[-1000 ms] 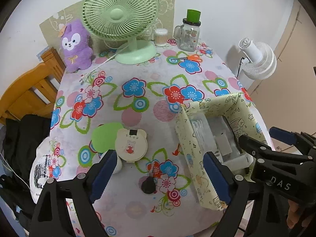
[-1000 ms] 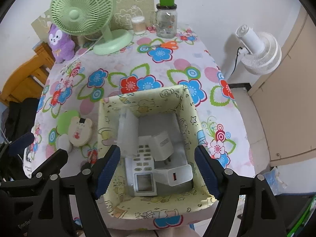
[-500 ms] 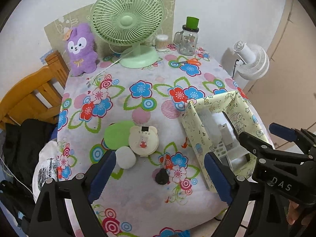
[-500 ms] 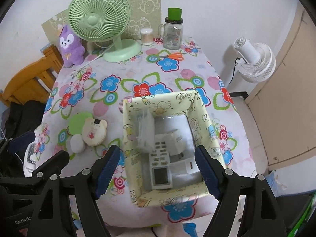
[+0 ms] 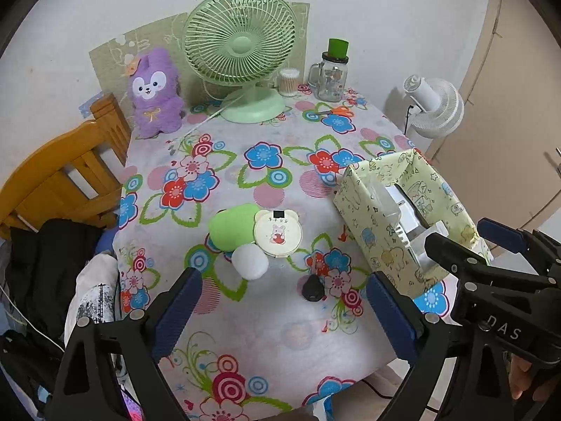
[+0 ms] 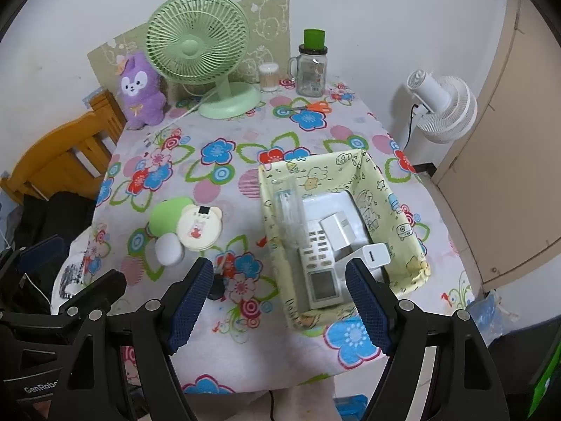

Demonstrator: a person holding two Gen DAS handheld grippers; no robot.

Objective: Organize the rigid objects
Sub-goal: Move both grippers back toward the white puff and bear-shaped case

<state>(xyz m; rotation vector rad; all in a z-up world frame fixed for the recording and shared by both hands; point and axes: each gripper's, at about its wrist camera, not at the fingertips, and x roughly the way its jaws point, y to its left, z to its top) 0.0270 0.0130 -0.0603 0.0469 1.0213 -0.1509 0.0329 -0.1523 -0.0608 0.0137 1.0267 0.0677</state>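
Storage box with the yellow cartoon print sits on the right side of the table, near the front edge, and it's already got stuff in it: a white remote lying flat along the left side, a white charger block by the near right corner, another white boxy piece behind it, plus some clear plastic thing leaning on the left wall. Left of the box, still out on the flowery cloth, are a round bear-face compact, a green pad tucked partly under it, a white puff touching the compact's near edge, and a small black object closer to the front. Left claw is spread wide over the near edge of the table, nothing in it. Right claw is wide too, empty, hanging over the front of the box
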